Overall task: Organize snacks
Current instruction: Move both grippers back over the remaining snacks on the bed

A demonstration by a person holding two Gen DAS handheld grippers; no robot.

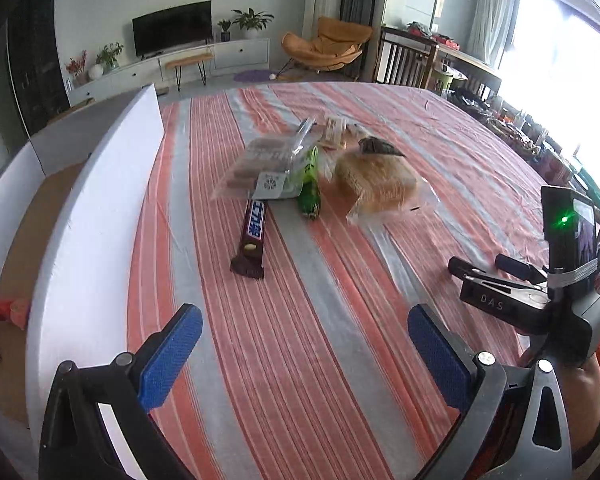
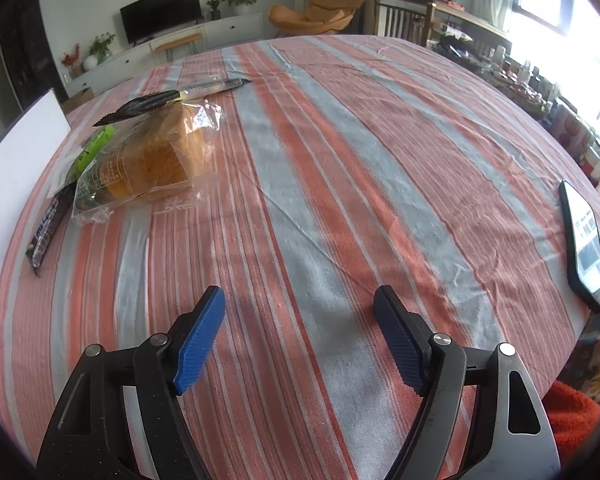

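A pile of snacks lies mid-table: a brown chocolate bar (image 1: pixel 252 236), a green packet (image 1: pixel 310 184), a clear bag of biscuits (image 1: pixel 260 164) and a bagged bread loaf (image 1: pixel 376 180). The bread (image 2: pixel 152 160), green packet (image 2: pixel 94 146) and chocolate bar (image 2: pixel 46 228) also show at the left of the right wrist view. My left gripper (image 1: pixel 304 320) is open and empty, short of the chocolate bar. My right gripper (image 2: pixel 300 304) is open and empty over bare cloth, right of the bread; it also shows in the left wrist view (image 1: pixel 488 266).
A white box (image 1: pixel 100 240) with a cardboard floor stands along the table's left side and holds a red packet (image 1: pixel 4 310). A phone (image 2: pixel 584 240) lies near the right table edge. The striped cloth (image 2: pixel 340 160) covers the table.
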